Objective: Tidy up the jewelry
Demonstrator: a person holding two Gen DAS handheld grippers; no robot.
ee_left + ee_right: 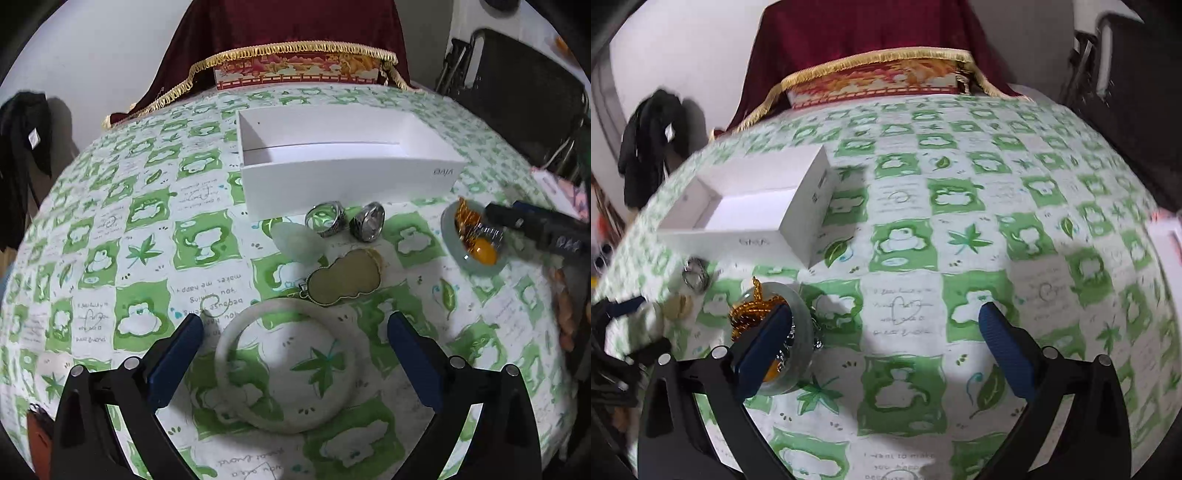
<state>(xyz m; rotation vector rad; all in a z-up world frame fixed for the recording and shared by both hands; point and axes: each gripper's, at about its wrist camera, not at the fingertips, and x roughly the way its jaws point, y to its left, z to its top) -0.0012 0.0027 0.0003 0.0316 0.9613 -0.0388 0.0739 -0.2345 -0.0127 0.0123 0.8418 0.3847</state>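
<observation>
In the left wrist view my left gripper (295, 328) is open, its blue fingers on either side of a white jade bangle (225, 343) lying on the cloth. Beyond it lie a gourd-shaped pendant (345, 277), a pale jade piece (299, 242) and two silver rings (325, 218) (367, 221) in front of an open white box (343, 181). A pale green bangle (448, 236) with amber beads and a chain (480, 249) lies at the right. My right gripper (886, 328) is open; its left finger (764, 343) stands over that green bangle (801, 332).
The table wears a green and white frog-print cloth (960, 240). A red velvet-draped box with gold fringe (295, 70) stands at the far edge. A black chair (524, 96) is at the right and dark clothing (650, 140) hangs on the left wall.
</observation>
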